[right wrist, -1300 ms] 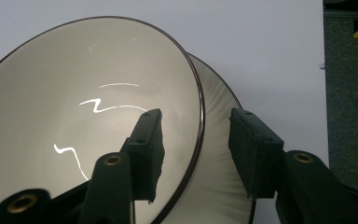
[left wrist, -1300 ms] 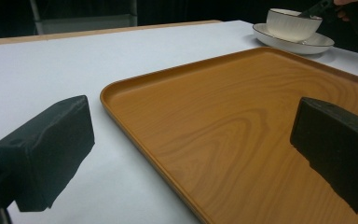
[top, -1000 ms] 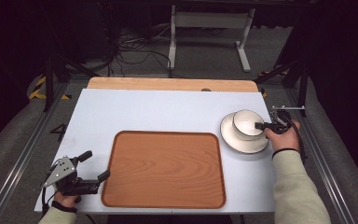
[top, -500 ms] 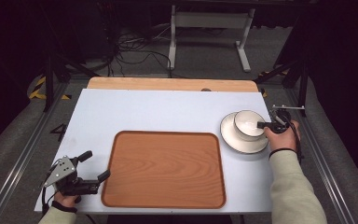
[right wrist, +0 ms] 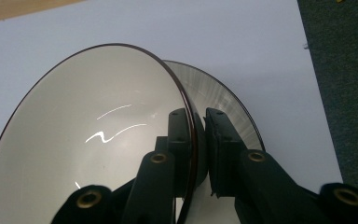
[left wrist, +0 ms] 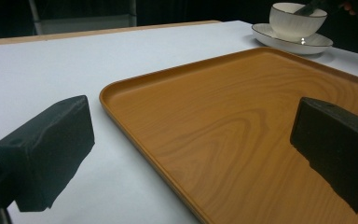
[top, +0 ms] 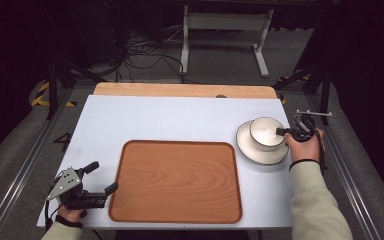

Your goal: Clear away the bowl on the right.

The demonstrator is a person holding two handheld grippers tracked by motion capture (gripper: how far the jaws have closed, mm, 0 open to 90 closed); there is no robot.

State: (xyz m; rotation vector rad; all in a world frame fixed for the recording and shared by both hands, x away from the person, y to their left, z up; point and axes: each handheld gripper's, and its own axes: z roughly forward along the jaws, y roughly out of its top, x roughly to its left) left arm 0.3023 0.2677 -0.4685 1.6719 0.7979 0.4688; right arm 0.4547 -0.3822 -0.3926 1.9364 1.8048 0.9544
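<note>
A: Right gripper: jaws clamped on the rim of the white bowl, one jaw inside the wall, one outside; they have just been closing on it. The bowl stands on a white saucer at the right side of the table.

B: And the left gripper?

A: Jaws spread wide with nothing between them, resting at the table's near left corner, just beside the wooden tray. The tray lies between the two grippers, its right edge near the saucer.
</note>
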